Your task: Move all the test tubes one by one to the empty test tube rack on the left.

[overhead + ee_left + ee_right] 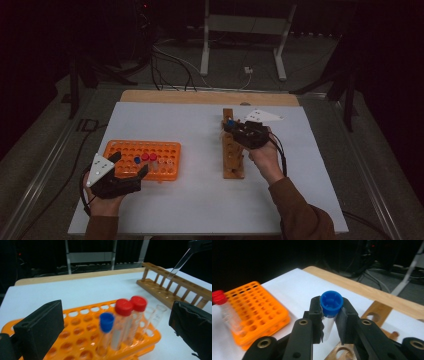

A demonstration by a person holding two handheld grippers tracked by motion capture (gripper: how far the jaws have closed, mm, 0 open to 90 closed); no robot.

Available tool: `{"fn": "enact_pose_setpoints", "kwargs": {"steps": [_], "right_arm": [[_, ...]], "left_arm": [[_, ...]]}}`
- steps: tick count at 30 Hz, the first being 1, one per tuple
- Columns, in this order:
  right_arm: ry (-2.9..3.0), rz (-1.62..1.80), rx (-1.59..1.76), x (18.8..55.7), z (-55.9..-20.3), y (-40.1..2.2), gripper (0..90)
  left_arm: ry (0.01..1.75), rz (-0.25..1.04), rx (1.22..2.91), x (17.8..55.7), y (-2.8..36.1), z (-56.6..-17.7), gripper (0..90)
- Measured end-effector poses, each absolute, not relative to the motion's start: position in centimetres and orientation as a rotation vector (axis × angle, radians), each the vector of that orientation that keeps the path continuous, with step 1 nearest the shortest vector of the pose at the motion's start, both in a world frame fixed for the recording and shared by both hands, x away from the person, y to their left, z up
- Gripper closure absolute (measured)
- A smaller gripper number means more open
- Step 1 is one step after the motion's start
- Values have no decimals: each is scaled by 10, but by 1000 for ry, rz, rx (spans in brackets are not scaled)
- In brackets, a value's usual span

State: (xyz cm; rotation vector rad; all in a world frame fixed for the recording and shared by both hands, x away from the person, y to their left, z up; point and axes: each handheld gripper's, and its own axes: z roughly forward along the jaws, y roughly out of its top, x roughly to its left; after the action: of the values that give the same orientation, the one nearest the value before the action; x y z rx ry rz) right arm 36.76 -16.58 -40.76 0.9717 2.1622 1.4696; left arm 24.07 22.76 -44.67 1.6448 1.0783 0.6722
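The right gripper [331,326] had its fingers clenched on a clear test tube with a blue cap [331,302], gripping it just under the cap. In the high view that gripper [235,131] hung over the far part of the wooden test tube rack [233,155], which stood on the white tabletop [200,200] to the right of centre, its length running away from the person. In the left gripper view the tube [178,265] slanted with its lower end just above the wooden rack's [175,290] top rail; whether it touched the rail could not be told.

The left gripper [129,165] sat at the near left of the tabletop with its fingers released and spread, nothing between them, pointing at the near edge of the orange tube rack [142,157]. In the left gripper view that orange rack [82,340] held 1 blue-capped tube [106,322], 2 red-capped tubes [123,307] close beside it, and at least 1 uncapped clear tube [157,315] to their right, all upright near the rack's right end. The 2 black fingers [40,327] framed the rack from either side without touching any tube.
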Motion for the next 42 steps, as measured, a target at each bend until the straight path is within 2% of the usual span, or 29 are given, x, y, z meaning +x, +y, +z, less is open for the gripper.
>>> {"fn": "enact_pose_setpoints", "kwargs": {"steps": [6,12,21,28,32,37,42], "right_arm": [[2216,1465,947,357,-410,-164,766],[2251,1490,925,347,-411,-158,765],[2322,1513,862,331,-411,-141,764],[2372,1526,833,322,-411,-128,763],[2385,1548,823,318,-409,-122,763],[2396,1558,805,315,-407,-118,763],[2404,1564,800,314,-408,-115,763]], "left_arm": [[1006,635,1635,243,202,-433,4],[910,594,1692,251,160,-425,15],[842,550,1769,262,107,-435,49],[834,541,1834,270,87,-442,75],[858,588,1842,271,81,-444,214],[864,562,1844,273,81,-445,547],[843,552,1854,273,79,-446,660]]}}
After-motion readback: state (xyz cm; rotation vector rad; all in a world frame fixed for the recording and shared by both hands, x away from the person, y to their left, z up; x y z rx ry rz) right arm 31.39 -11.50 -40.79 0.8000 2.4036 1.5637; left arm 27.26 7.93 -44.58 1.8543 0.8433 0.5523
